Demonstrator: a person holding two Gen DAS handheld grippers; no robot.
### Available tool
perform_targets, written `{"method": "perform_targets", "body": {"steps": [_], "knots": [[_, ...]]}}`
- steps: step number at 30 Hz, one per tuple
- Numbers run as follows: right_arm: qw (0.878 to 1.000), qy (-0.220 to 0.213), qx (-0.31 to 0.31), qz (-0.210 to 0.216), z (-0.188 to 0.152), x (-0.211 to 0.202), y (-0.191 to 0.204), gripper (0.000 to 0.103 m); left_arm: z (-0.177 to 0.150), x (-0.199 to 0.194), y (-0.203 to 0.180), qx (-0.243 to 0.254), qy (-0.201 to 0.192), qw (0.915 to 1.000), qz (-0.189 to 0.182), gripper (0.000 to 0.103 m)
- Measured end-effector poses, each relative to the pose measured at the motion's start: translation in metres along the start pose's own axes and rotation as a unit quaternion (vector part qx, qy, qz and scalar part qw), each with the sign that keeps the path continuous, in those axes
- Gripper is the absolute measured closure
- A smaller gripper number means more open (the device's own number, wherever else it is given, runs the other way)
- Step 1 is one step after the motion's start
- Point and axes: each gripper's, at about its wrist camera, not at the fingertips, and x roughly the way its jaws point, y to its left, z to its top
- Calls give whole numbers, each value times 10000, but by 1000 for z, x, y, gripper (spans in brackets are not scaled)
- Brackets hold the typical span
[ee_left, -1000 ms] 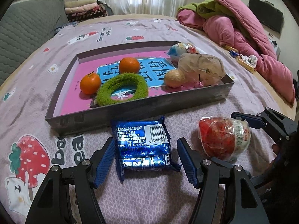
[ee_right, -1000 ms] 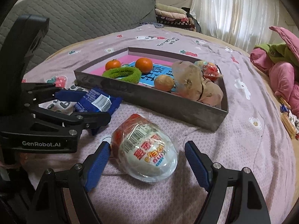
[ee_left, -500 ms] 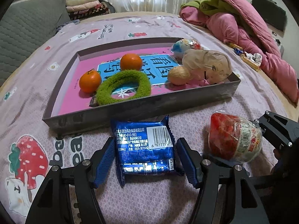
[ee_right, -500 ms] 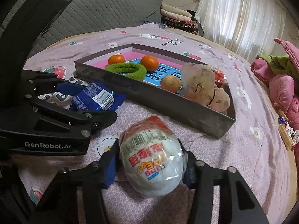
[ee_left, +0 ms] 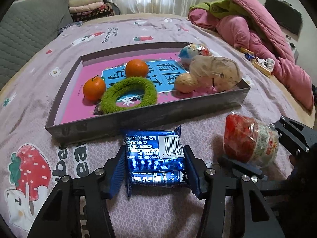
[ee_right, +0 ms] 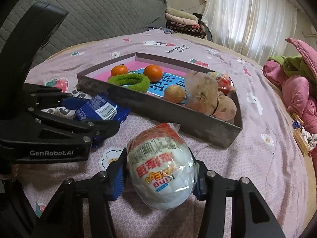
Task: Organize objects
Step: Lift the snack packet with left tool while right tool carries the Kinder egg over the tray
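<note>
My left gripper is shut on a blue snack packet just in front of the grey tray. The packet also shows in the right wrist view. My right gripper is shut on a wrapped red and white egg-shaped toy, held a little above the bedsheet right of the packet; the egg toy also shows in the left wrist view. The tray holds two oranges, a green ring, a walnut, a beige bag and another wrapped egg toy.
Pink and green bedding is piled at the right. Candy wrappers lie beside it. A grey quilted cushion and folded blankets stand at the back left. The strawberry-print sheet covers the bed.
Both grippers have closed: the left on the blue packet, the right on the egg toy. The egg toy has risen off the sheet and both views have moved closer to the tray.
</note>
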Motion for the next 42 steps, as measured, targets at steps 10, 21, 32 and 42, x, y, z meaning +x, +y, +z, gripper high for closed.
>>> {"method": "perform_targets", "body": {"steps": [10,21,32,42], "knots": [[9997,-208,136,-84,8,-17,-5,50,2,-24,2,-3,-287,9995,-115,47],[9984,-481,271,-127,28,-29,-6,50,10,-37,17,-184,-471,9987,-81,47],[9974,-666,222,-135,44,-35,-4,50,19,-49,26,-241,-668,9975,4,47],[9965,-825,115,-100,62,-39,2,50,30,-58,34,-274,-820,9962,111,47]]}}
